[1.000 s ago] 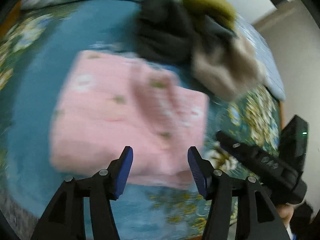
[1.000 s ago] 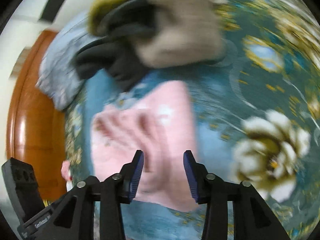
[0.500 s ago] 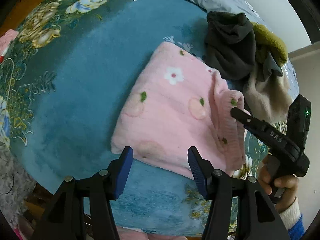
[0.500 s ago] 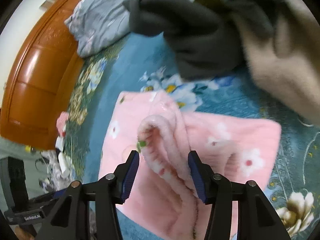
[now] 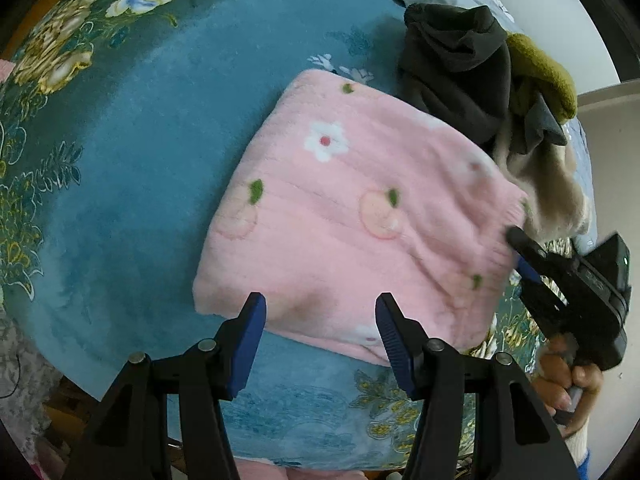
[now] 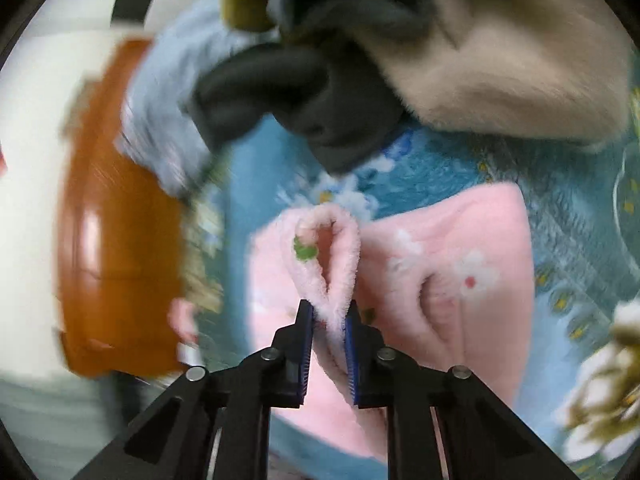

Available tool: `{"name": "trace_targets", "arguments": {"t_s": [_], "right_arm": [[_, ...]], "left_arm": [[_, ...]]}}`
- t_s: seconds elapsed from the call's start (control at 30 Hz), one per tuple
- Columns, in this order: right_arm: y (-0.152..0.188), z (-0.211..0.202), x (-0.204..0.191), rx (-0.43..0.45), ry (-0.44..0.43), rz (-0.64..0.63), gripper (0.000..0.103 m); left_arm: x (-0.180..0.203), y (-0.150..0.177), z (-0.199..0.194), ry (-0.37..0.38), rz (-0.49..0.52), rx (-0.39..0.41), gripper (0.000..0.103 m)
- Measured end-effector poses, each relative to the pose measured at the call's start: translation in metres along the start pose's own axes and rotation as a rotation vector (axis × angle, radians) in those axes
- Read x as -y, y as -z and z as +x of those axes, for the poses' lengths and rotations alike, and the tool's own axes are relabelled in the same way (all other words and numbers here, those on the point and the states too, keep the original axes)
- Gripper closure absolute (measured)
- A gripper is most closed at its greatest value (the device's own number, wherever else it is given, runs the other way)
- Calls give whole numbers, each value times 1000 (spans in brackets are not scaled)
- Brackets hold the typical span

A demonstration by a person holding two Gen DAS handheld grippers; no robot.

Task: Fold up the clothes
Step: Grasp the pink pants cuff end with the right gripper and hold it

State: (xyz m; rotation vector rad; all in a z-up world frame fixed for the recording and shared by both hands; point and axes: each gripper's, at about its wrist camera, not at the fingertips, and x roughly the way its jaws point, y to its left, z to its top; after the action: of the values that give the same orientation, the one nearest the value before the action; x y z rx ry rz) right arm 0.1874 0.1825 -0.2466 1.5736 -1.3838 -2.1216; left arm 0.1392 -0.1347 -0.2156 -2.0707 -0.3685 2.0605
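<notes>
The right gripper (image 6: 329, 318) has just been closing, and its blue pads now pinch a raised loop of the pink fleece garment (image 6: 440, 264), the ribbed edge standing up in a fold between them. In the left wrist view the same gripper (image 5: 516, 252) bites the garment's right-hand edge, with the person's hand (image 5: 572, 380) wrapped round its handle.

The left gripper (image 5: 320, 312) stands spread about halfway, its fingers hanging just above the near edge of the pink garment (image 5: 352, 216); nothing lies between the pads and they touch no cloth.

The garment lies folded into a rough rectangle on the blue floral bed cover (image 5: 132, 152), printed with white flowers and peaches. Beyond its far corner sits a heap of other clothes: a dark grey piece (image 5: 456, 68), an olive one (image 5: 540, 72) and a beige fleece (image 5: 548, 184).

Half a second ago the right gripper was open astride that raised edge; now it has clamped it. The left gripper's spread is unchanged, and the garment now fills more of its view.
</notes>
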Motion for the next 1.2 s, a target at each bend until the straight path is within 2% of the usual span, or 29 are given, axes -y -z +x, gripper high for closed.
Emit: {"name": "trace_targets", "arguments": {"t_s": [0.2,0.37,0.47,0.67,0.9,0.97,1.0,1.03,1.2], "right_arm": [[9,10,21,-25,136,0,82],[8,9,19,2,164,-40,72],[6,14,26,-15,161,-30,65],[4,23,34,-75,45,-1,64],[-6,43,42,-111,71,19,63],[-5,43,46,-98,40,53,66],[-3,40,45,-85,33,57,75],[-1,36,44,-69,25,56,78],[15,-6,32,44,-76,48,82]], "left_arm": [[-4,-3,2,-7,-17,-15,45],[2,-3,1,-10,1,-27,45],[6,-5,1,-10,15,-28,45],[14,-6,-3,-19,33,-32,45],[22,-1,-4,-19,56,-41,45],[24,1,-5,-16,61,-42,45],[24,1,-4,-15,62,-42,45],[23,1,-4,-14,64,-42,45],[23,-2,2,-5,73,-47,45]]}}
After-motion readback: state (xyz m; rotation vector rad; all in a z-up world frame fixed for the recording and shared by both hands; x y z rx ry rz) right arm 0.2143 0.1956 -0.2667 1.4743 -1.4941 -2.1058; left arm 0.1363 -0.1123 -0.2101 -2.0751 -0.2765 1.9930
